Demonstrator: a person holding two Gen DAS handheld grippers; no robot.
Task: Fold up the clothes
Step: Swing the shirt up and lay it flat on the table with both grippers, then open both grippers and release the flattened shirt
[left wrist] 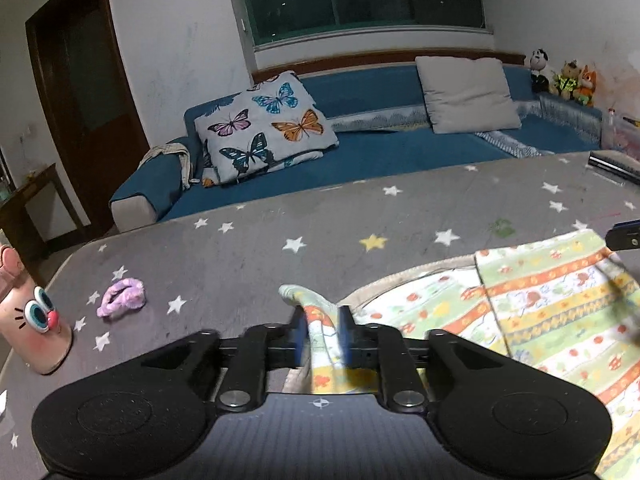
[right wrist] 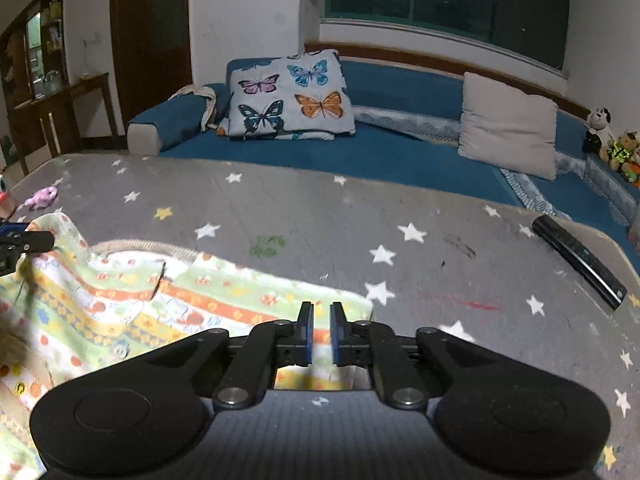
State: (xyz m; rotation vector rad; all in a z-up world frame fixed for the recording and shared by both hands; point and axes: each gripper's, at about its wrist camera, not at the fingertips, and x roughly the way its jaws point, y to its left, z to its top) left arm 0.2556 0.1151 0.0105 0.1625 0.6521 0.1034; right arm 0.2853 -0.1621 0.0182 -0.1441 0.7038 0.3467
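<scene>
The left gripper point(left wrist: 323, 330) is hovering low and level over the table, its two blue-padded jaws drawn in on a bunched fold of the striped garment point(left wrist: 540, 312), which is rising between them and poking out ahead of the fingertips. The rest of the garment, a child's piece printed in green, orange and yellow bands, is spreading flat to that gripper's right.

The right gripper point(right wrist: 321, 330) is sitting low over the garment's point(right wrist: 224, 300) near edge, tilted slightly down. Its jaws are standing a narrow gap apart, with printed cloth showing beneath and between them; whether they are pinching any of it cannot be told. From here the garment is running off to the left, where the tip of the other gripper is showing at the frame's edge.

The table point(left wrist: 320, 216) is wearing a grey cover scattered with white and yellow stars. Left of the left gripper are lying a purple scrunchie point(left wrist: 121, 297) and, nearer, a pink cartoon-faced cup point(left wrist: 34, 320). Ahead and right of the right gripper a black remote control point(right wrist: 578, 262) is lying near the table's edge. Beyond the table a blue sofa point(right wrist: 384, 152) is carrying a butterfly-print pillow point(right wrist: 290, 94), a plain grey cushion point(right wrist: 508, 128) and plush toys point(right wrist: 612, 148) under a dark window point(right wrist: 448, 0).
</scene>
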